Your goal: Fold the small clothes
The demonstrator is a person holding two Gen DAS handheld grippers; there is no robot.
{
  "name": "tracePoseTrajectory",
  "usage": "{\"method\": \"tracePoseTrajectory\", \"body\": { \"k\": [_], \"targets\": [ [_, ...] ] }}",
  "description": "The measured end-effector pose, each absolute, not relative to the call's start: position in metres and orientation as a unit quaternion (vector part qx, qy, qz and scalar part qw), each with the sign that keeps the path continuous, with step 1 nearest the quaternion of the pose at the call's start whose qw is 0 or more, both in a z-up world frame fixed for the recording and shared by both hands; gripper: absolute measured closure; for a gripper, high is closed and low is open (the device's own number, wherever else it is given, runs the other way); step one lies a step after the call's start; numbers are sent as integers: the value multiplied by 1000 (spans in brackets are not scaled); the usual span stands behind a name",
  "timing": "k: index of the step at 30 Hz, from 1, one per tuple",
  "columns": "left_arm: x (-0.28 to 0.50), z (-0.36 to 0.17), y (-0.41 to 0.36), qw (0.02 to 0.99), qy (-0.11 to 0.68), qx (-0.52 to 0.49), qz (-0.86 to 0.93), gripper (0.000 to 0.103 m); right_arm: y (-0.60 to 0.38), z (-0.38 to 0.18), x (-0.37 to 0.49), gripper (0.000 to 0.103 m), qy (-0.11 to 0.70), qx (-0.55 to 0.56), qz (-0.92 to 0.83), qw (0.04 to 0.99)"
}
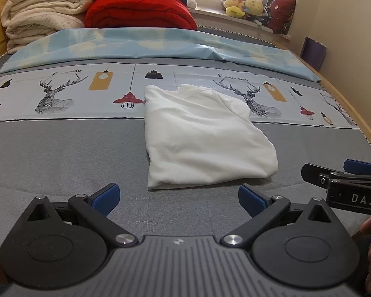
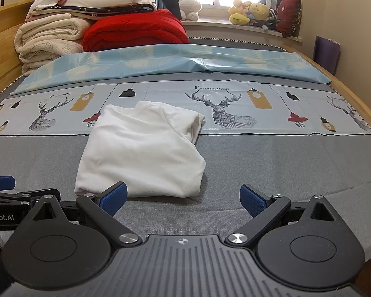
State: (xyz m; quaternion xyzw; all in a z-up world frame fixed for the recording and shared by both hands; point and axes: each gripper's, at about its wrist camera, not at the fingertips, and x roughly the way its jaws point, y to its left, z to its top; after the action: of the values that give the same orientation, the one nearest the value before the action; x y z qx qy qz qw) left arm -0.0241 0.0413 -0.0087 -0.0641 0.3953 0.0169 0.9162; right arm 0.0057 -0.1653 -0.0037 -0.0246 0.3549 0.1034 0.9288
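A white garment lies folded into a compact rectangle on the grey bed cover; it also shows in the right wrist view. My left gripper is open and empty, just short of the garment's near edge. My right gripper is open and empty, its left blue pad at the garment's near edge. The right gripper also shows at the right edge of the left wrist view. The left gripper shows at the left edge of the right wrist view.
A deer-print sheet and a blue patterned cover lie across the bed beyond the garment. Stacked cream blankets and a red quilt sit at the head. Plush toys line the windowsill. A wooden bed rail runs along the right.
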Motion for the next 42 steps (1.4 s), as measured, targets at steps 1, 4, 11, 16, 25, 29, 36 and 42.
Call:
{"method": "tracePoseTrajectory", "body": {
  "k": [1,4,11,16,25,29,36,42],
  "targets": [
    [-24,-9,41,916,396,-64,17,1,-165,-4,6,6,355,-25,103,929],
    [-24,-8,41,916,395,-64,16,1,-165,-4,6,6,355,-24,103,929],
    [-25,-8,42,917,394,-62,12,1,-165,-4,6,6,355,-24,103,929],
    [-25,-9,42,917,394,-63,12,1,-165,-4,6,6,355,-25,103,929],
    [-25,-9,42,917,394,-63,12,1,-165,-4,6,6,355,-25,104,929],
    [-25,-9,41,917,394,-62,11,1,-165,-4,6,6,355,-25,103,929],
    [-25,-8,41,918,392,-62,9,1,-165,-4,6,6,355,-25,104,929],
    [-26,-8,41,919,390,-63,8,1,-165,-4,6,6,355,-25,104,929]
  ]
}}
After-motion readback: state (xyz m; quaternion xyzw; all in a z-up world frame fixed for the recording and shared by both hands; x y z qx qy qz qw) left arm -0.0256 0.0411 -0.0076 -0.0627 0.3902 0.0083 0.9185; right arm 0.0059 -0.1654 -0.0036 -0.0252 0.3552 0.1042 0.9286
